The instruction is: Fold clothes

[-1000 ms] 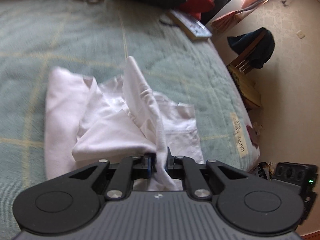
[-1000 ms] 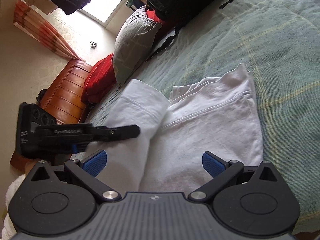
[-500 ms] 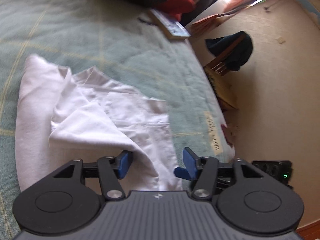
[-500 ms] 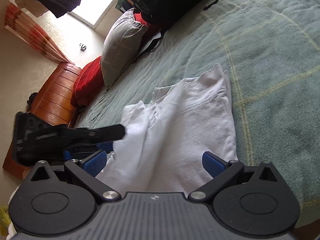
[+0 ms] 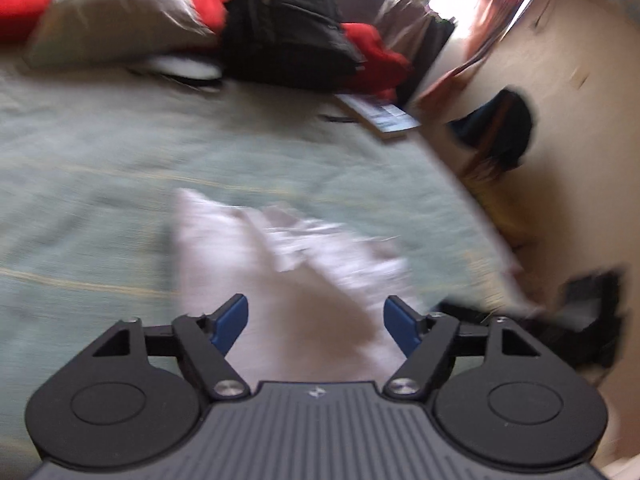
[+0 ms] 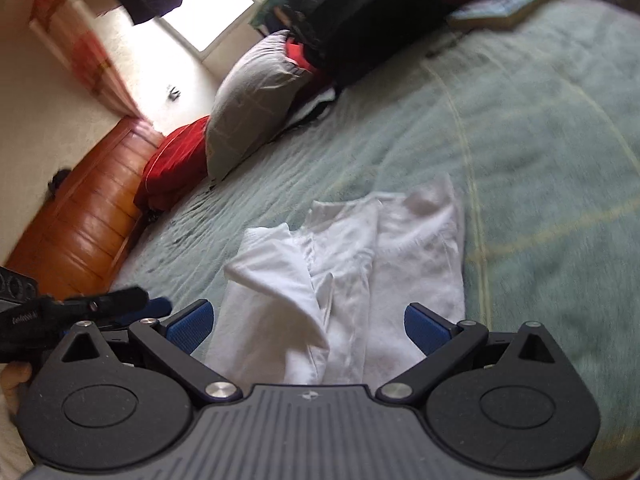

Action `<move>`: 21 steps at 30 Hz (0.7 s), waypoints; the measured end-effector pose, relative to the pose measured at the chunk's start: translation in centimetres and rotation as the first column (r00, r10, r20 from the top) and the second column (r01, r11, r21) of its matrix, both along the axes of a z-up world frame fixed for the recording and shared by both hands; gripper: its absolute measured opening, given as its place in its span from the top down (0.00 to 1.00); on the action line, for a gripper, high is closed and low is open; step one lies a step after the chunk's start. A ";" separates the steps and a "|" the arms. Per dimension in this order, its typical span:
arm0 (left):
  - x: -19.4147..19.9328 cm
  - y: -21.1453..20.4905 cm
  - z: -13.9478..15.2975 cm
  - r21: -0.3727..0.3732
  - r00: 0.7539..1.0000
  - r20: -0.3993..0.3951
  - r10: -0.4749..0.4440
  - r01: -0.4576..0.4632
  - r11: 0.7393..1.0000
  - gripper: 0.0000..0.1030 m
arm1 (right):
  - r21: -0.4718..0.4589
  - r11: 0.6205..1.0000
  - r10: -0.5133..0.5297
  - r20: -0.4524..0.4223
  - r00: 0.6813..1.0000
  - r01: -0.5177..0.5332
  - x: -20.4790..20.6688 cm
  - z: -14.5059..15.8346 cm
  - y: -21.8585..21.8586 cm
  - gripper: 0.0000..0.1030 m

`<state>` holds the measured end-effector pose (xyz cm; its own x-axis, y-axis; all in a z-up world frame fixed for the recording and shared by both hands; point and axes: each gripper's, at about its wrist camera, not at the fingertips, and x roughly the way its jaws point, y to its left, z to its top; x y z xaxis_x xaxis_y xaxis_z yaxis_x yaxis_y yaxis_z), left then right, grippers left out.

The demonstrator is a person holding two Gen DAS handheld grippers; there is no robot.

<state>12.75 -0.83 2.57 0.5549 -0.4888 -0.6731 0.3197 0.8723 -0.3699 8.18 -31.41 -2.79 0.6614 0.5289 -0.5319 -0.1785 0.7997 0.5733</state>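
Garment: a white shirt point(image 6: 352, 280) lies on the green bed point(image 6: 540, 140), near the bed's near edge and well short of the pillow point(image 6: 256, 100) and black bag point(image 6: 360, 12) at the far end.
Shape so far: the shirt is a narrow, partly folded strip; one side flap point(image 6: 272, 276) is turned over onto the middle, but loosely, with a puffed ridge and wrinkles beside it.
Left tool: the left tool point(image 5: 316, 326) has just been opening and now stands spread, its blue pads clear of the cloth; nothing is pinched between them. In the left view the shirt point(image 5: 288, 264) lies just ahead of it, blurred.
Right tool: the right tool point(image 6: 308, 326) is spread wide above the shirt's near end, holding nothing.
Other tool in view: the left tool point(image 6: 156, 306) shows at the left edge of the right view, beside the shirt and apart from it.
Done: judging by the layout, one lengthwise fold is laid and released.
Left to do: the flap likely needs smoothing, the other side may want turning in, and the strip has yet to be folded across its length.
Risk: the loose flap could slide open when the shirt is next lifted.
Nearby: a book point(image 6: 504, 0) lies beyond the bag, far from the shirt.
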 end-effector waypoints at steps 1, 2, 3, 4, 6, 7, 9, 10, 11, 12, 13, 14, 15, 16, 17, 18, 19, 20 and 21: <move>-0.4 0.0 -0.3 0.052 1.000 0.015 0.013 -0.014 0.999 0.26 | -0.060 0.998 0.024 0.047 0.999 -0.021 0.2 0.4 0.9 0.02; -0.8 0.1 -0.7 0.095 1.000 0.024 0.019 -0.021 0.995 0.25 | -0.131 0.990 0.059 0.095 0.994 -0.046 0.3 0.9 2.0 0.04; -1.2 0.3 -1.0 0.130 0.999 0.030 0.023 -0.027 0.991 0.25 | -0.207 0.976 0.099 0.133 0.986 -0.070 0.5 1.2 3.2 0.10; -1.4 0.4 -1.4 0.153 0.999 0.034 0.025 -0.030 0.988 0.25 | -0.288 0.953 0.146 0.160 0.976 -0.095 0.7 1.4 4.6 0.14; -1.9 0.6 -2.1 0.198 0.999 0.042 0.027 -0.035 0.980 0.23 | -0.422 0.895 0.244 0.185 0.952 -0.148 1.2 1.3 7.3 0.18; -1.9 0.7 -2.4 0.210 0.999 0.040 0.034 -0.042 0.977 0.22 | -0.478 0.861 0.292 0.185 0.938 -0.174 1.4 1.1 8.6 0.21; -2.0 1.1 -2.8 0.223 0.997 0.049 0.052 -0.062 0.973 0.21 | -0.575 0.788 0.379 0.172 0.909 -0.220 1.8 0.3 11.2 0.28; -2.0 1.3 -2.9 0.229 0.997 0.053 0.061 -0.071 0.971 0.20 | -0.623 0.749 0.409 0.165 0.897 -0.227 1.9 -0.2 12.2 0.40; -2.1 1.4 -3.0 0.232 0.996 0.065 0.066 -0.080 0.969 0.19 | -0.675 0.704 0.428 0.157 0.890 -0.219 2.1 -0.8 13.2 0.47; -2.2 1.5 -3.0 0.237 0.995 0.076 0.067 -0.083 0.968 0.18 | -0.716 0.668 0.434 0.152 0.888 -0.204 2.3 -1.3 13.9 0.64; -2.3 1.4 -2.9 0.243 0.994 0.086 0.067 -0.086 0.966 0.17 | -0.743 0.644 0.425 0.150 0.893 -0.182 2.5 -1.6 14.2 0.86; -2.5 1.3 -2.8 0.251 0.993 0.098 0.062 -0.085 0.964 0.16 | -0.742 0.649 0.406 0.150 0.901 -0.169 2.7 -1.6 13.9 0.89; -2.7 1.2 -2.7 0.258 0.992 0.111 0.056 -0.084 0.962 0.16 | -0.704 0.690 0.375 0.150 0.915 -0.168 3.1 -1.2 12.9 0.89; -2.8 1.1 -2.6 0.260 0.991 0.120 0.051 -0.081 0.962 0.15 | -0.664 0.729 0.344 0.149 0.927 -0.164 3.5 -0.8 11.9 0.89; -2.9 1.0 -2.5 0.261 0.990 0.130 0.045 -0.078 0.962 0.14 | -0.619 0.769 0.308 0.143 0.940 -0.158 3.9 -0.5 10.7 0.90; -2.9 0.9 -2.5 0.255 0.990 0.134 0.041 -0.075 0.964 0.14 | -0.568 0.810 0.266 0.133 0.955 -0.146 4.3 -0.3 9.4 0.90; -2.9 0.8 -2.5 0.247 0.990 0.134 0.037 -0.070 0.966 0.14 | -0.515 0.847 0.224 0.120 0.967 -0.132 4.7 -0.2 8.1 0.92; -2.9 0.8 -2.5 0.239 0.990 0.134 0.034 -0.065 0.969 0.14 | -0.456 0.882 0.184 0.097 0.978 -0.121 5.2 -0.2 6.8 0.92; -2.8 0.7 -2.5 0.235 0.990 0.134 0.029 -0.061 0.970 0.14 | -0.388 0.915 0.147 0.063 0.987 -0.112 5.8 -0.5 5.5 0.93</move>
